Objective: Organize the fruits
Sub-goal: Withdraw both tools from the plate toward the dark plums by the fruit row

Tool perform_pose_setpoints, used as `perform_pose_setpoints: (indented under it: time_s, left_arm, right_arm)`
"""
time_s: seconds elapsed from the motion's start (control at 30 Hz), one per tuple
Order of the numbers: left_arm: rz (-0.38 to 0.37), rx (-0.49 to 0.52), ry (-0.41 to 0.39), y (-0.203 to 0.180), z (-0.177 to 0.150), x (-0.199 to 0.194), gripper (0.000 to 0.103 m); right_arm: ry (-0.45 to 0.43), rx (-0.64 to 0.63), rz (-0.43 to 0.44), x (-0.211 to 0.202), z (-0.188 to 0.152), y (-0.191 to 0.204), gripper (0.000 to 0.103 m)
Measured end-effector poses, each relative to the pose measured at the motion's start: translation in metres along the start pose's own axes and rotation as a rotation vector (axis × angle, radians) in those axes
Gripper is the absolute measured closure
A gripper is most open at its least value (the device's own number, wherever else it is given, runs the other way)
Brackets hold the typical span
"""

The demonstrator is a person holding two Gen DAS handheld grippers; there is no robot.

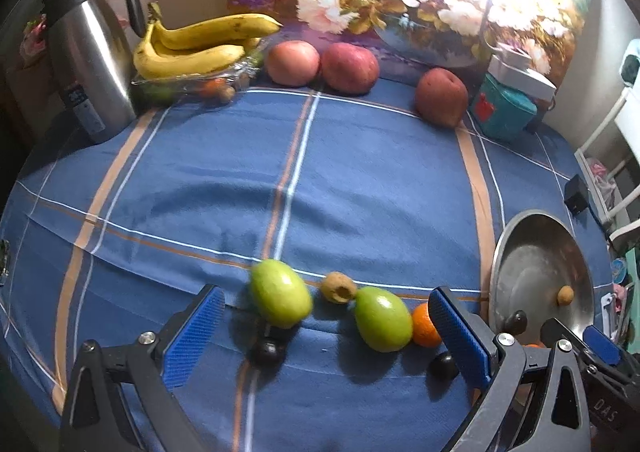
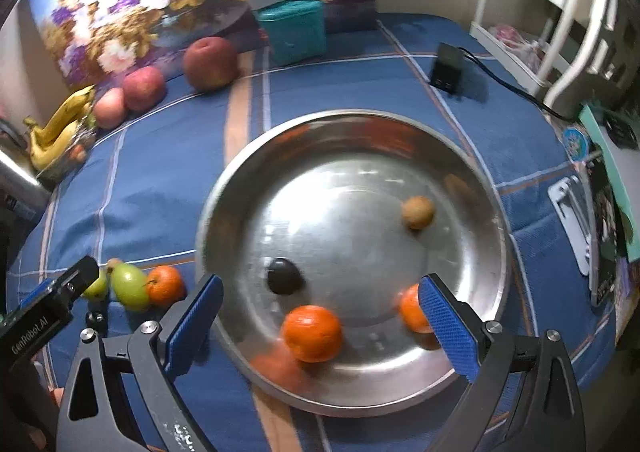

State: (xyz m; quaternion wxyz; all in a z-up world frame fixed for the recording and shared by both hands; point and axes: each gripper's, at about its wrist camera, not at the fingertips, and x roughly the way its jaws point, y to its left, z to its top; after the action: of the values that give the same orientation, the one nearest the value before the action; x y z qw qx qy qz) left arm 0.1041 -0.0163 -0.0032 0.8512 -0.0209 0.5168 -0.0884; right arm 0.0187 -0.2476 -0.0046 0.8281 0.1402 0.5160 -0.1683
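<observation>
Both pairs of tongs are being held wide open with nothing gripped. The right tongs [image 2: 320,316] are hovering over the steel bowl [image 2: 472,156], an orange [image 2: 312,333] lying free between the pads. In the lower middle of the left view, the left tongs [image 1: 326,322] are framing two green fruits [image 1: 281,293] on the blue surface [image 1: 360,180]. One fruit should be centred between the pads before closing, gently, since round fruit is likely to roll.

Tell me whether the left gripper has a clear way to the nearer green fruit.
Probably yes. The left gripper is open and empty, and the green fruit lies on the cloth just ahead between its fingers, with nothing over it.
</observation>
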Motion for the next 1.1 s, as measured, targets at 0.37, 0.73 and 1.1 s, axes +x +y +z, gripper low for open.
perform_pose_setpoints:
  time_s: [0.37,0.73,1.1]
  left_arm:
    - [0.072,-0.051,-0.014,0.05,0.007,-0.014,0.0]
    - [0.044,-0.098,0.04,0.064,0.0,-0.009,0.0]
    - [0.035,-0.063,0.114,0.052,-0.01,0.014,0.001]
  right_arm:
    - [-0.021,-0.102,0.123,-0.005,-0.007,0.056,0.005]
    - [0.022,-0.167,0.167,0.0,-0.02,0.09,0.005]
    - [0.098,-0.193,0.179,0.016,-0.029,0.096,0.018]
